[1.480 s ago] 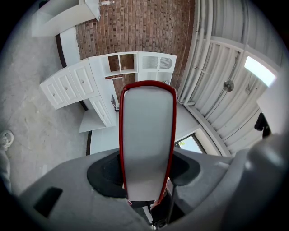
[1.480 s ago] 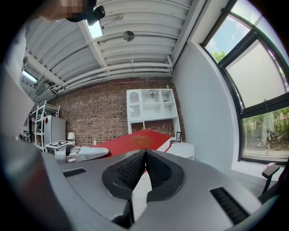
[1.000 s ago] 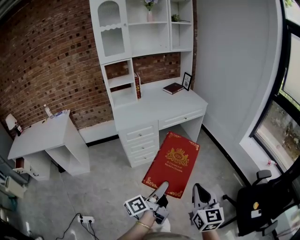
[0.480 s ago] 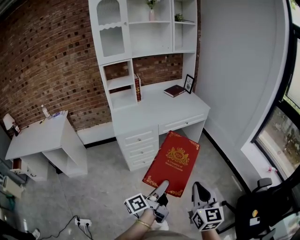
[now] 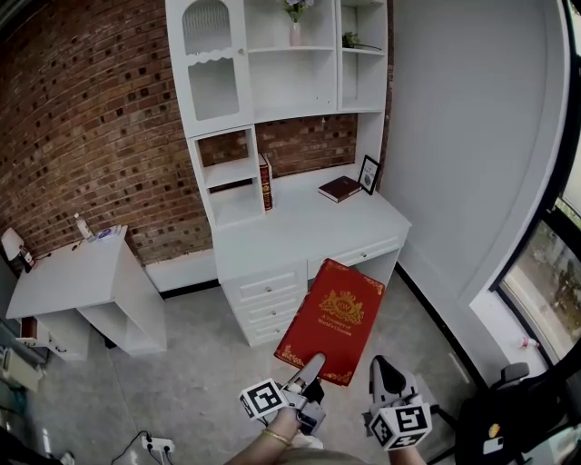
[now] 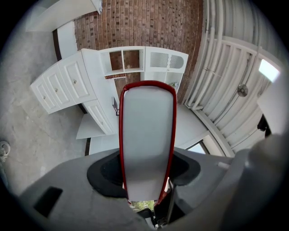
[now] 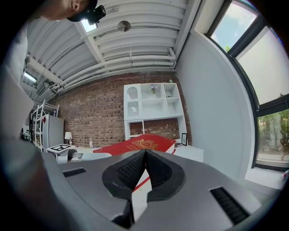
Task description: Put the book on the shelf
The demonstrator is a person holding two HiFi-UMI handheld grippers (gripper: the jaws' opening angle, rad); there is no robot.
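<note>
Book (image 5: 332, 318) cover-up, long axis toward desk (image 5: 292, 229).

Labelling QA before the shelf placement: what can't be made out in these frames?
- Red book cover print: head view, too small to read.
- Its cover: left gripper view shows only the page edge, end on.
- Left gripper, lower jaw: head view, hidden under the book.
- Photo frame picture: head view, too small.
- Flowers: head view, cut by the top edge.

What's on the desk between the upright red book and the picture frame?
A dark book lying flat, close to the frame, in the head view.
</note>
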